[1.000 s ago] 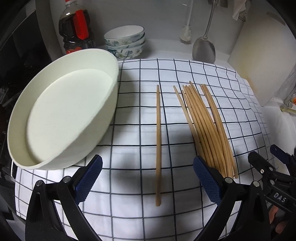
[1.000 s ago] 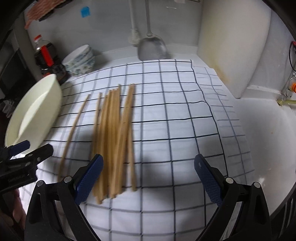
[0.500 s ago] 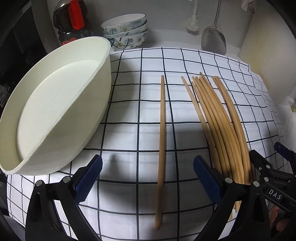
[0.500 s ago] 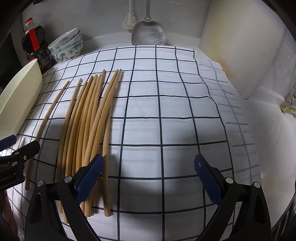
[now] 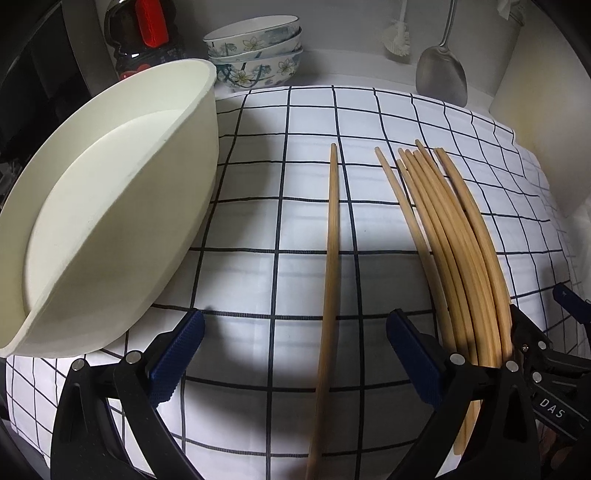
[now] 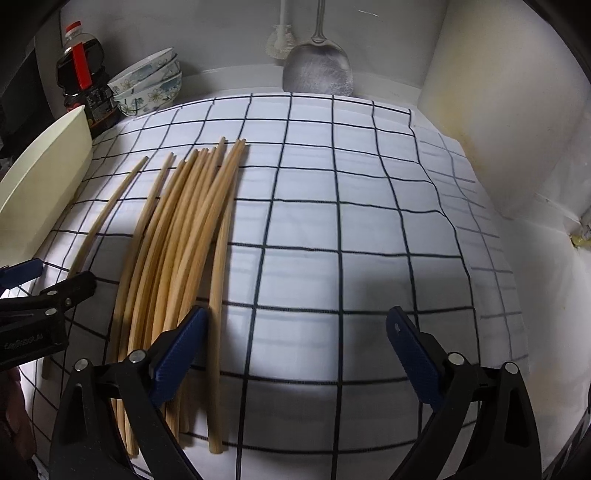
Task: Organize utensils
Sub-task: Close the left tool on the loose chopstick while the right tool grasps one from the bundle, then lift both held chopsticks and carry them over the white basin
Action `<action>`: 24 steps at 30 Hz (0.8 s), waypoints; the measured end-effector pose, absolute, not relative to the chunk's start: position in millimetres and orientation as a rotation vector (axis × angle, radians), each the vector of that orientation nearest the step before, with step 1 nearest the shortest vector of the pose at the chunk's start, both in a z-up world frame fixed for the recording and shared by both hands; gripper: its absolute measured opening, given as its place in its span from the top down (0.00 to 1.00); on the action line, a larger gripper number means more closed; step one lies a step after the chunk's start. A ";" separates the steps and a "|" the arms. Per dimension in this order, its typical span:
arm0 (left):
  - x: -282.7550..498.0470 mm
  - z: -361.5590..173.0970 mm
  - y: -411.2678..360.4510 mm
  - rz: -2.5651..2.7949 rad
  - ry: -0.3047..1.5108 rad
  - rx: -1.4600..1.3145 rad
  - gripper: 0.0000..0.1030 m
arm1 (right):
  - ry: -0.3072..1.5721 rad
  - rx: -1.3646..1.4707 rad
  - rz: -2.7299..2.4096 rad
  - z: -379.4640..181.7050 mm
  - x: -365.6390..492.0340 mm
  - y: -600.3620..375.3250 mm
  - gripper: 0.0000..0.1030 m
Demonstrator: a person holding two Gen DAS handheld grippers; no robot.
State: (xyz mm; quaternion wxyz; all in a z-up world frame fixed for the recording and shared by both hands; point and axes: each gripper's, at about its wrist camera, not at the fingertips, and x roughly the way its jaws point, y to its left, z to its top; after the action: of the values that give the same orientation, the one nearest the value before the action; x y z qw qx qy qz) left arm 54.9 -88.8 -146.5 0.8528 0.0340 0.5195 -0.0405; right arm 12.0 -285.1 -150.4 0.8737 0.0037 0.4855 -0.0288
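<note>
A single wooden chopstick [image 5: 330, 273] lies lengthwise on the checked cloth [image 5: 258, 229], between the open jaws of my left gripper [image 5: 295, 354], which holds nothing. A bundle of several chopsticks [image 5: 454, 240] lies to its right; it also shows in the right wrist view [image 6: 177, 236]. My right gripper [image 6: 295, 350] is open and empty, low over the cloth, its left finger [image 6: 177, 354] over the near ends of the bundle. The single chopstick [image 6: 107, 210] is further left there.
A large cream oval dish [image 5: 110, 221] stands on the left. Stacked floral bowls [image 5: 255, 51], a dark sauce bottle [image 5: 144, 33], a metal spatula [image 5: 441, 74] and a brush [image 5: 397, 37] line the back wall. A white board [image 6: 506, 92] leans at the right.
Both grippers have moved forward and lower over the cloth. The single chopstick now lies between the left jaws; the right gripper's left finger has reached the bundle's near ends.
</note>
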 end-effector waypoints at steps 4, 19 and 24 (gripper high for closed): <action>60.0 -147.3 -93.7 -0.084 1.091 0.066 0.10 | 1.008 0.022 -0.024 -149.8 16.1 -284.0 0.22; 60.5 -138.8 -118.1 -0.162 1.088 0.096 0.93 | 0.985 -0.074 0.057 -145.8 16.6 -254.2 0.94; 54.9 -138.8 -114.5 -0.181 1.099 0.088 0.93 | 1.002 -0.021 0.062 -144.2 18.0 -261.3 0.94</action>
State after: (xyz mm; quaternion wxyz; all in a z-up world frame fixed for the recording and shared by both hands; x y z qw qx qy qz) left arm 54.9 -114.5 -138.8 0.8479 0.0415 0.5216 -0.0857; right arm 18.0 -261.3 -144.2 0.8766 -0.0100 0.4801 0.0298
